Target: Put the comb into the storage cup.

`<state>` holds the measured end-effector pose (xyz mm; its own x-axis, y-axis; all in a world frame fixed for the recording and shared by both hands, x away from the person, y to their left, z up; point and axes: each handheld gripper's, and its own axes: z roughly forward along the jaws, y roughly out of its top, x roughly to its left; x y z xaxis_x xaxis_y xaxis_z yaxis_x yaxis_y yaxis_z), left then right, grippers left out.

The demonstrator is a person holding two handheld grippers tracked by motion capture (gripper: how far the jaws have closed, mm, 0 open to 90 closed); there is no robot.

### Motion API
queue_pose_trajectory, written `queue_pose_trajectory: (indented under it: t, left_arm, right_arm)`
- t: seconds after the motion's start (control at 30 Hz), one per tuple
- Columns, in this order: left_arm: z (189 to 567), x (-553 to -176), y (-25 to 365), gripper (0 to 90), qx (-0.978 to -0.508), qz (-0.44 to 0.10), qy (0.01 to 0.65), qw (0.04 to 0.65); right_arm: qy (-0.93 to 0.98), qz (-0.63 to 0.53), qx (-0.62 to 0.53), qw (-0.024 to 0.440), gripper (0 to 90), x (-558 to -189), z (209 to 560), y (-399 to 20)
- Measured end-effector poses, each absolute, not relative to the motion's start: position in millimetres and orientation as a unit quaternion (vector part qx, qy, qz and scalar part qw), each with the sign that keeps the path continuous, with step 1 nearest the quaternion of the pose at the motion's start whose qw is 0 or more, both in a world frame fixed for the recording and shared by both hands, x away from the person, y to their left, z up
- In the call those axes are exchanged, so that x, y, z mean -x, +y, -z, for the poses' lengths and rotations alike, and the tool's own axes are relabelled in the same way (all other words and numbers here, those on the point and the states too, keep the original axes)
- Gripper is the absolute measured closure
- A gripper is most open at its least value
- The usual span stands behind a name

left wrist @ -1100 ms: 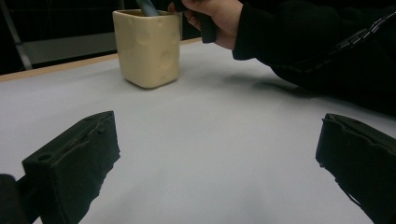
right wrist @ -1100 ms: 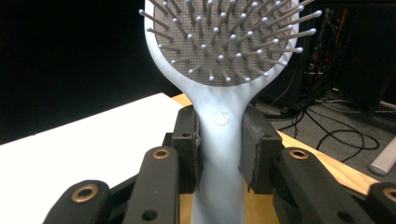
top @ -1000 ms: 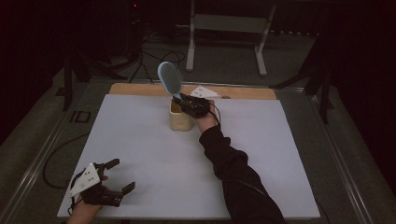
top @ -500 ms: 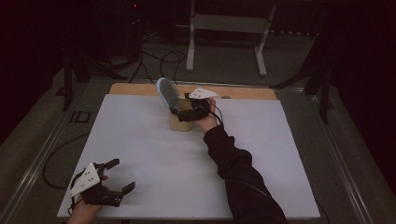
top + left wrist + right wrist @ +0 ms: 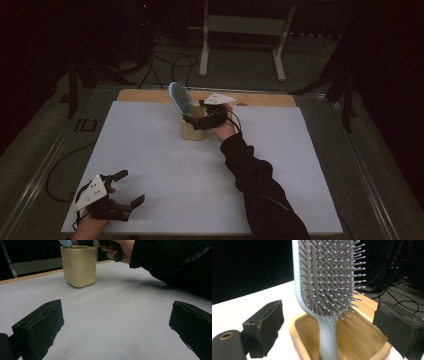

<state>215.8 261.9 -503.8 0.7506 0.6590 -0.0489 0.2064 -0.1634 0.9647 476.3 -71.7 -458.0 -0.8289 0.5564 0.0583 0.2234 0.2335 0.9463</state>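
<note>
The right gripper (image 5: 197, 120) was seen at the cup (image 5: 193, 129) near the far edge of the counter (image 5: 165, 165), with its jaws spread wide and released; they had just been opening. In the right gripper view the brush (image 5: 329, 282) stood between the two black pads (image 5: 265, 327), touched by neither. The brush was set handle-down in the cup (image 5: 352, 340), its head rising above the rim and tilted to the left in the high view (image 5: 180, 98). Its bristles were turned toward the right gripper. The cup, pale yellow and squarish, was placed on the white counter just before a wooden strip (image 5: 150, 96) at the far edge. The right hand (image 5: 222, 127) was held beside the cup, and a dark sleeve (image 5: 260, 190) was stretched from it back toward the near edge.

The left gripper (image 5: 131, 187) was rested at the near left corner of the counter, well apart from the cup, with its jaws wide and nothing between them. In the left gripper view the cup (image 5: 79, 265) was seen far ahead on bare counter (image 5: 112, 322), with the right hand (image 5: 122, 248) at its top right.

Beyond the counter, cables (image 5: 170, 65) and a metal stand (image 5: 245, 30) were seen on a dark floor.
</note>
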Motion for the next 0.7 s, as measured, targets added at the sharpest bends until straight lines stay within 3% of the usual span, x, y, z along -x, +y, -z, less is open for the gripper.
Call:
queue_pose_trajectory:
  t: [0.7]
  left_arm:
    - [503.9, -215.5, 262.6, 0.0, -0.736, -0.198, 0.295, 0.576]
  right_arm:
    - [0.781, -0.554, -0.252, 0.140, 8.8, -477.5, 449.4, -80.2]
